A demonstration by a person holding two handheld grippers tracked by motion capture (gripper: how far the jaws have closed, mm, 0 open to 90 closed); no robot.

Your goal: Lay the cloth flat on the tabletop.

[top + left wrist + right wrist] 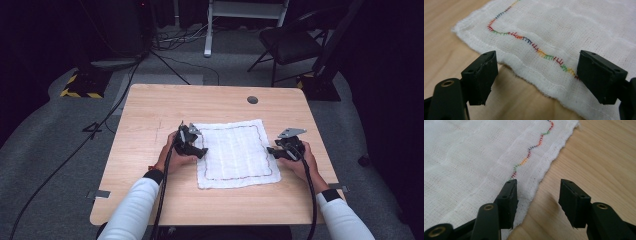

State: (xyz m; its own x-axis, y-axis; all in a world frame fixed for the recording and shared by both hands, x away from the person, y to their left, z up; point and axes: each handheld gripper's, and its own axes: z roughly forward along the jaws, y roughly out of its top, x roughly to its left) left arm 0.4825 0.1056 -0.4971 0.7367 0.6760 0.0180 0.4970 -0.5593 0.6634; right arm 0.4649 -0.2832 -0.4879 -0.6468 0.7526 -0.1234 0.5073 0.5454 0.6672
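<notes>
A white gauze cloth (235,152) with a wavy multicoloured stitched border lies flat in the middle of the wooden table (165,105). My left gripper (202,150) sits low at the cloth's left edge. In the left gripper view the jaws of the left gripper (537,60) stand open, and the cloth (564,27) lies flat under the gap between them. My right gripper (272,150) is at the cloth's right edge. In the right gripper view the right gripper (539,187) is open, one jaw over the cloth (469,157) and the other over bare wood.
A round grey grommet (252,100) sits near the table's far edge. Beyond the table stand a black folding chair (290,42) and a yellow-and-black striped base (82,85). Cables (75,145) run across the grey floor at the left.
</notes>
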